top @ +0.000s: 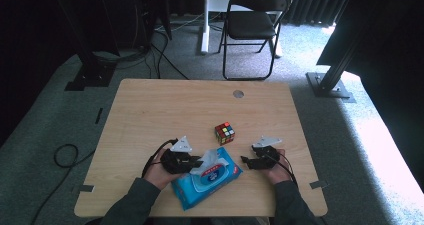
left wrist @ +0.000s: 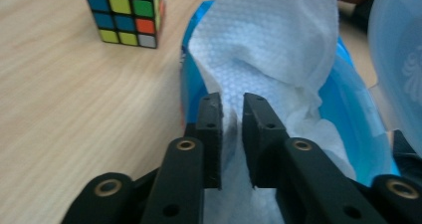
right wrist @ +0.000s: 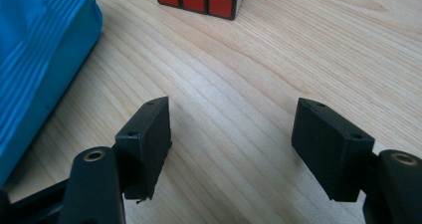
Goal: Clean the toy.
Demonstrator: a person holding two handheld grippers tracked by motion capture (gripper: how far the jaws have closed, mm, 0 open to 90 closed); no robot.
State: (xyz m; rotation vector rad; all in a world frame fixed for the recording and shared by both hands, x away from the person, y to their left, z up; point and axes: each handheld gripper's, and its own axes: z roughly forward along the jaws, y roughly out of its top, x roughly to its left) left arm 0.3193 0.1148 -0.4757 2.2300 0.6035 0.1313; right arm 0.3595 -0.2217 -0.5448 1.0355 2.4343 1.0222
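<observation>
- The blue wipes pack lies flat on the table, near its front edge between the two hands, with its flap lid open, so the top sheet is free to pull.
- A white wipe stands up out of the pack's opening, likely because it is being drawn out.
- The left gripper reaches over the pack; its fingers are nearly together, pinching the wipe's lower part between them.
- The right gripper rests beside the pack's right end, its fingers spread wide over bare wood, holding nothing, probably waiting to steady the pack.
- A colour cube sits just behind the pack, untouched.
</observation>
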